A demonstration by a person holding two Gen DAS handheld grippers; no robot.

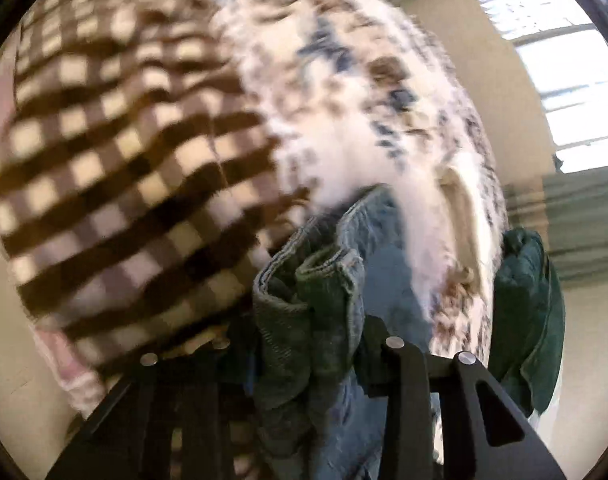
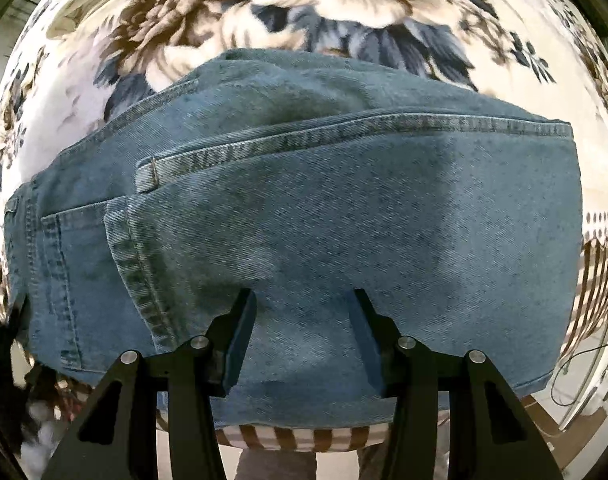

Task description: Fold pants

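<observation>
Folded blue jeans (image 2: 304, 208) lie on a floral blanket (image 2: 304, 8); a back pocket (image 2: 64, 280) shows at the left. My right gripper (image 2: 302, 300) is open and empty, its fingers (image 2: 240, 320) just above the near edge of the jeans. In the left wrist view my left gripper (image 1: 327, 320) is shut on a bunched fold of the jeans (image 1: 315, 292), with denim squeezed between the jaws and lifted off the bed. That view is blurred.
A brown checked cover (image 1: 124, 160) lies beside the floral blanket (image 1: 363, 100). A dark green cloth (image 1: 531, 300) hangs at the right. A window (image 1: 575, 80) is behind. A striped bed edge (image 2: 304, 438) and a cable (image 2: 583, 364) show near the right gripper.
</observation>
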